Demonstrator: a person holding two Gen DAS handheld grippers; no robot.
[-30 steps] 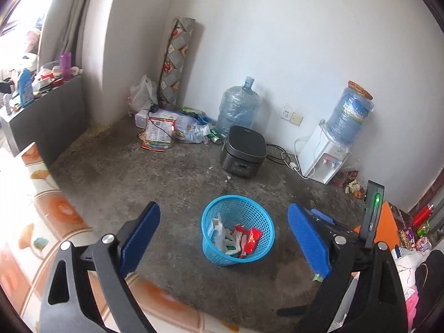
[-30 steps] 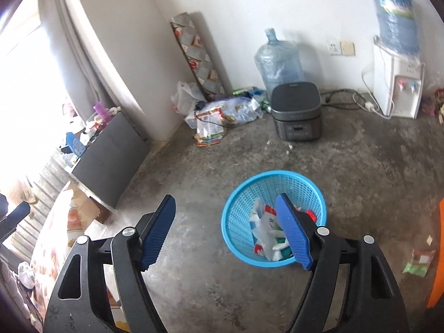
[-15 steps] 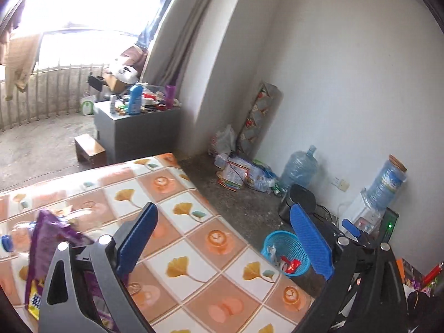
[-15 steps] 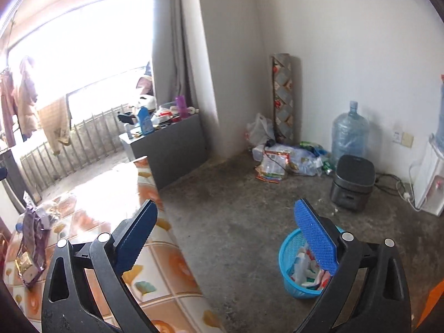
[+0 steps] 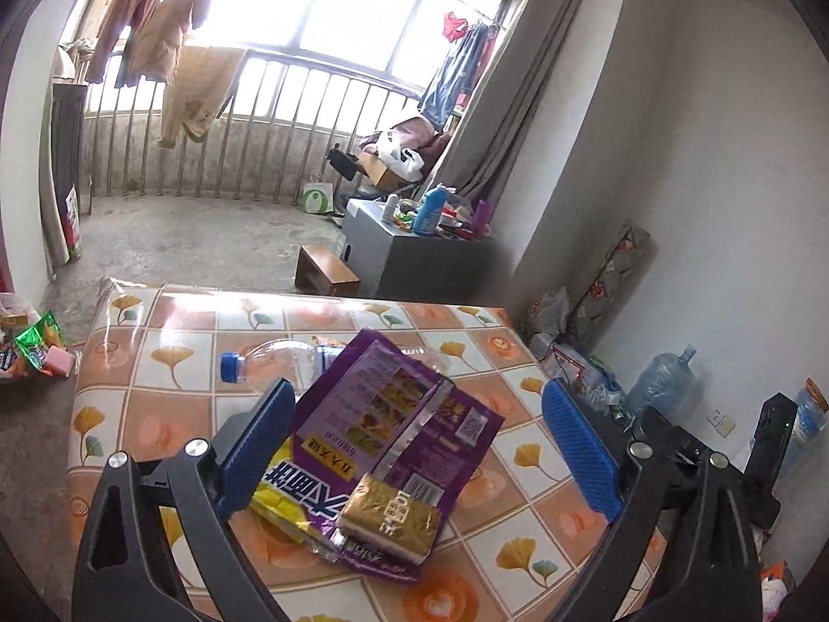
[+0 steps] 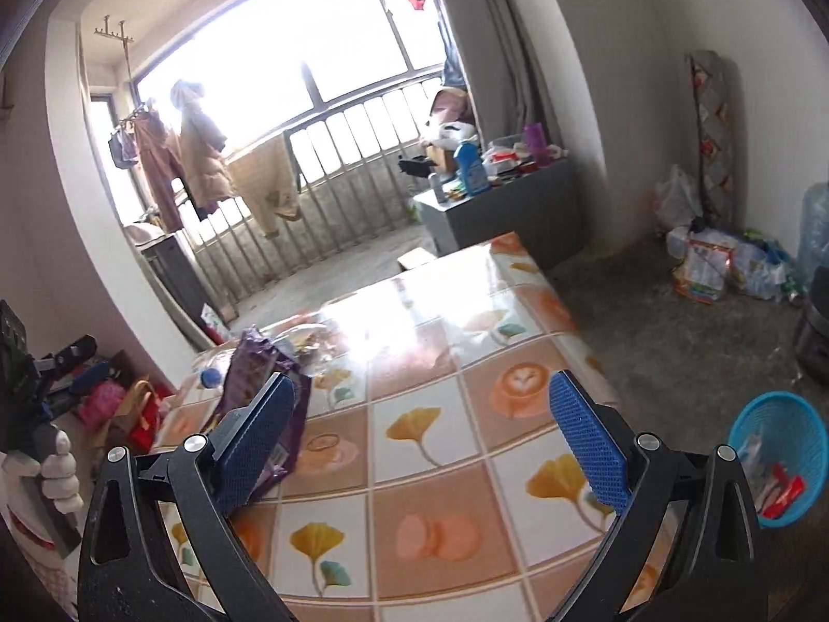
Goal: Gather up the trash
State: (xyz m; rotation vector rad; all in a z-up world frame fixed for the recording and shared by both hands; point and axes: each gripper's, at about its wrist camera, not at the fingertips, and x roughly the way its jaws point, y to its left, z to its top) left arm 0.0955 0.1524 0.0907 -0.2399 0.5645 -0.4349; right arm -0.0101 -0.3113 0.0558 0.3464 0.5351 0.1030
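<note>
Views swung from basket (image 6: 777,461) to table (image 5: 171,363), purple wrapper (image 5: 394,425)

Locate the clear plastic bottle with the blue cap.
In the left wrist view, the clear bottle lies on its side on the table, partly under the purple snack bag.

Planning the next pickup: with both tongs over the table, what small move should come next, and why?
Probably lower the left tongs onto the gold packet lying on the purple bag and close. Those jaws stand open with the trash between them, untouched, while the open right tongs face bare tablecloth. The blue basket waits on the floor.
</note>
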